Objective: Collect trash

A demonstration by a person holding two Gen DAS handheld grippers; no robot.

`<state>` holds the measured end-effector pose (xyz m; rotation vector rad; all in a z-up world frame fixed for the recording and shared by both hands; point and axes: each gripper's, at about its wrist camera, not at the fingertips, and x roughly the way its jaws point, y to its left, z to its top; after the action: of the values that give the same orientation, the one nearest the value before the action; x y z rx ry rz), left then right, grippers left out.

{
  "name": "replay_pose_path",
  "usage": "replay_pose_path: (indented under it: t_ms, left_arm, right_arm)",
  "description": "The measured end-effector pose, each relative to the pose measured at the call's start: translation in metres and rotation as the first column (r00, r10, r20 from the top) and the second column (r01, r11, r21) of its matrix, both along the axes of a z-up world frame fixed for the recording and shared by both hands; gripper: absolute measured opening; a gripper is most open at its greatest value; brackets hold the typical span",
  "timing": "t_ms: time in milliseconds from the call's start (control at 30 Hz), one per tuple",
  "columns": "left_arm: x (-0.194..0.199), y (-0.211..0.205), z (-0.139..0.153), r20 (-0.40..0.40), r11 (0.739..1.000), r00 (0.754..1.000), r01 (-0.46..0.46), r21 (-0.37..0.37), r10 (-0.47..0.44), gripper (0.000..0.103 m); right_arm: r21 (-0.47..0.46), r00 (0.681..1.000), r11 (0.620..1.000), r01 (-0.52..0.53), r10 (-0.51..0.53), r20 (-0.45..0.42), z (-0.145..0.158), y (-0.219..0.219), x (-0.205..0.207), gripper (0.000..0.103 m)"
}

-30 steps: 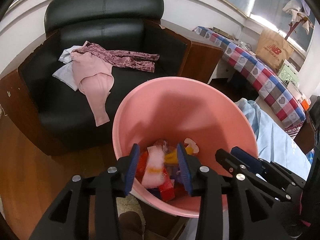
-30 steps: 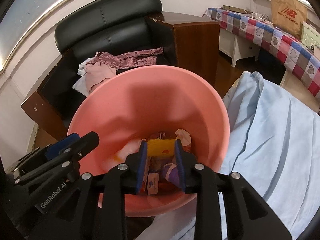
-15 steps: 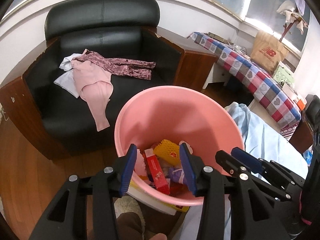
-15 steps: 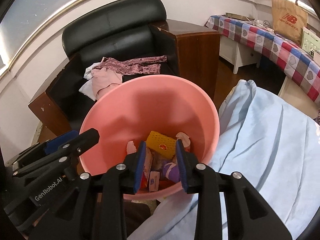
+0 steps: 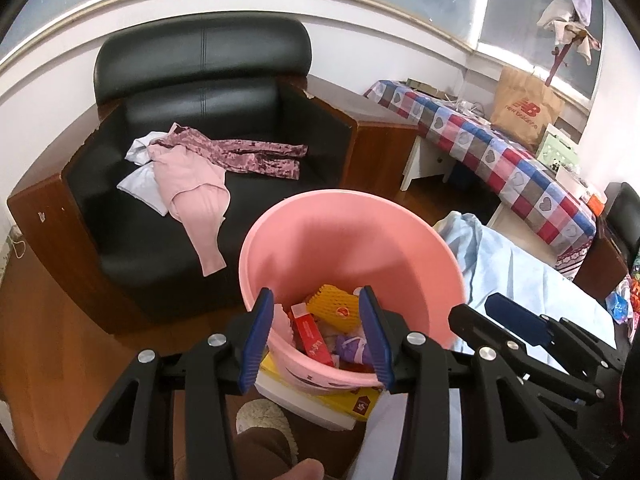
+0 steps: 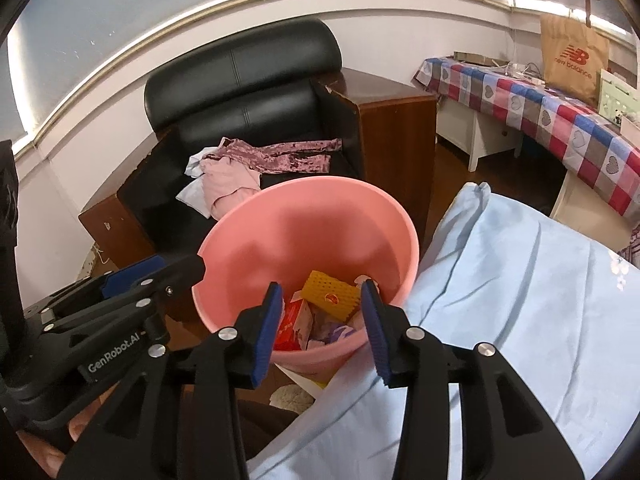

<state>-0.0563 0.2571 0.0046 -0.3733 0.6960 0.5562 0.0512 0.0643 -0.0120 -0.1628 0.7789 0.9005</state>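
A pink plastic bucket (image 5: 352, 240) stands on the floor beside the bed; it also shows in the right wrist view (image 6: 308, 224). Inside lie a yellow foam net (image 5: 334, 306), a red packet (image 5: 310, 334), a purple wrapper (image 5: 352, 350) and other scraps; the yellow net (image 6: 330, 294) shows in the right wrist view too. My left gripper (image 5: 318, 338) is open and empty above the bucket's near rim. My right gripper (image 6: 322, 328) is open and empty, also above the near rim, to the right of the left one.
A black leather armchair (image 5: 192, 92) with pink and maroon clothes (image 5: 192, 184) stands behind the bucket. A light blue bedsheet (image 6: 520, 280) lies to the right. A checkered-cloth table (image 5: 500, 152) carries a paper bag (image 5: 524, 108). A yellow-white box (image 5: 320, 400) lies under the bucket. A slippered foot (image 5: 264, 424) is below.
Both grippers have pulled up and back from the bucket, so it looks smaller and lower. The pink wrapper between the left fingers a second ago now lies in the bucket.
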Motion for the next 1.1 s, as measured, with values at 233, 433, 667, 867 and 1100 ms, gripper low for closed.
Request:
replay_pose_path:
  t_ms: [233,433,667,867,1100]
  left_arm:
    - [-0.013,-0.024,0.009,-0.003,1.000,1.000,0.020,0.024,-0.020,0.040]
    - [-0.029,-0.048,0.017,0.005,0.998,0.999,0.034,0.052,-0.034,0.040]
    - [-0.046,-0.076,0.024,0.010,0.995,0.998,0.058,0.084,-0.060,0.038]
    - [-0.058,-0.101,0.021,-0.003,0.993,0.997,0.082,0.087,-0.082,0.036]
    - [-0.066,-0.119,0.016,-0.016,0.990,0.994,0.109,0.090,-0.108,0.034]
  right_arm:
    - [-0.004,1.000,1.000,0.003,-0.003,0.028,0.004,-0.021,-0.020,0.050]
    - [0.003,0.998,0.999,0.034,-0.034,0.045,0.009,-0.050,-0.035,0.050]
    - [0.012,0.996,0.997,0.071,-0.072,0.059,0.011,-0.085,-0.051,0.051]
    - [0.007,0.994,0.996,0.094,-0.094,0.058,0.008,-0.104,-0.062,0.051]
    - [0.008,0.990,0.992,0.128,-0.128,0.063,0.004,-0.122,-0.073,0.051]
